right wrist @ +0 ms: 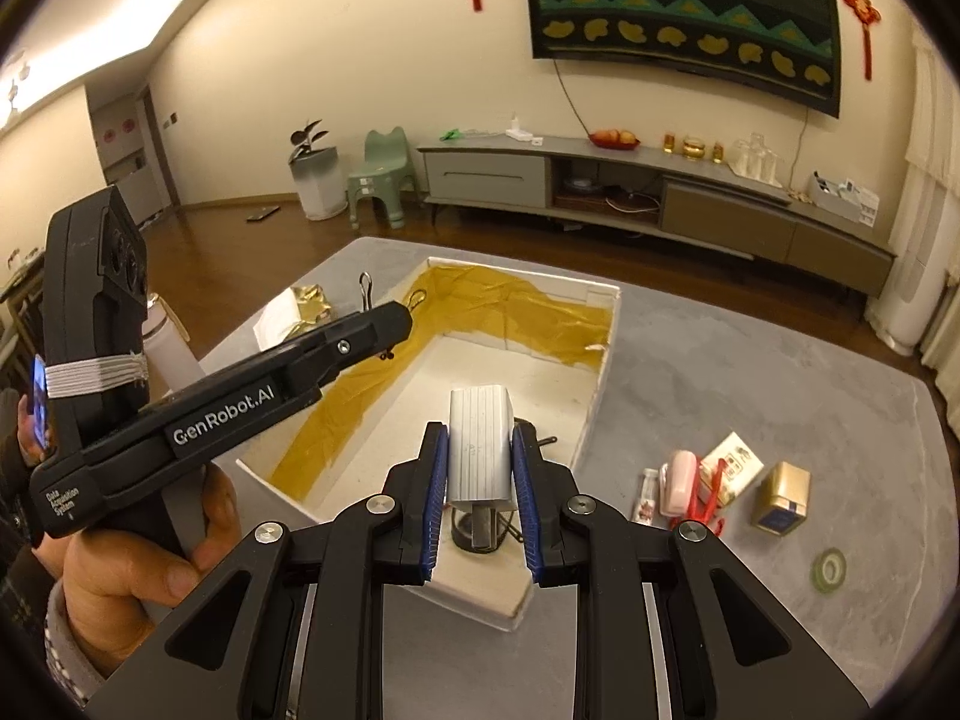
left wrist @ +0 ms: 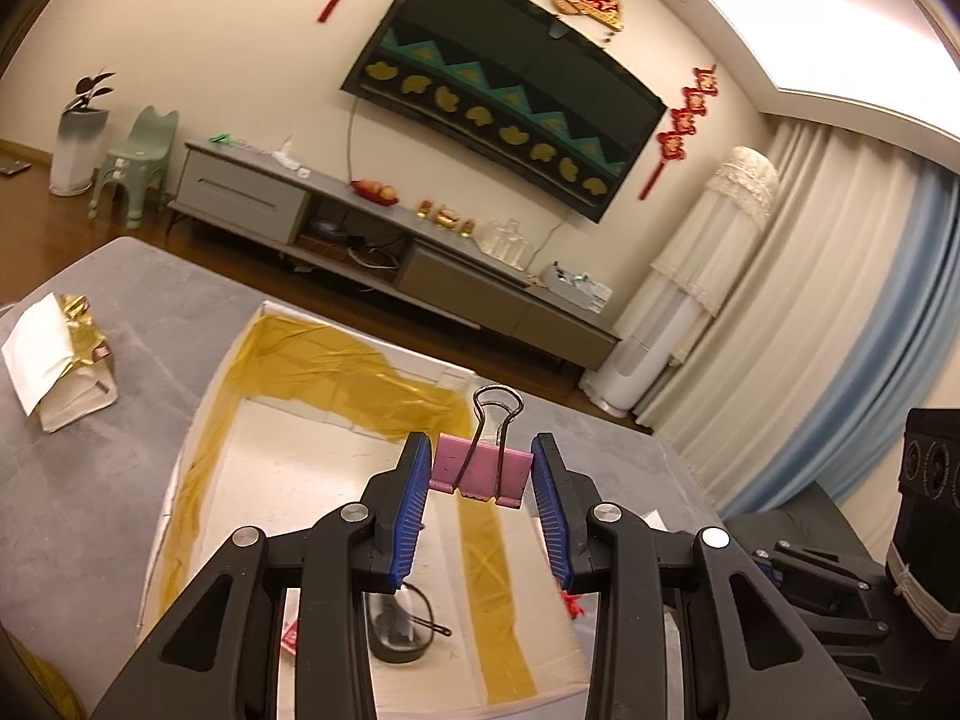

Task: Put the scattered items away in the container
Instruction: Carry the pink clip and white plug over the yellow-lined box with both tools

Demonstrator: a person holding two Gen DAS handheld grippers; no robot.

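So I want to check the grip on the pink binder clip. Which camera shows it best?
The left wrist view: the pink binder clip sits centred and close between the left tool's blue pads, wire handle upward, above the white box. The right wrist view shows only its wire loop poking past the left tool, seen from the side.

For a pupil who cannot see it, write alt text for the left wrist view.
The left gripper holds a pink binder clip above an open white box lined with gold tape, a pair of glasses lying inside. The box sits on a grey table.

White box [right wrist: 600, 372] open-topped, floor mostly bare, glasses [left wrist: 399, 630] at near end
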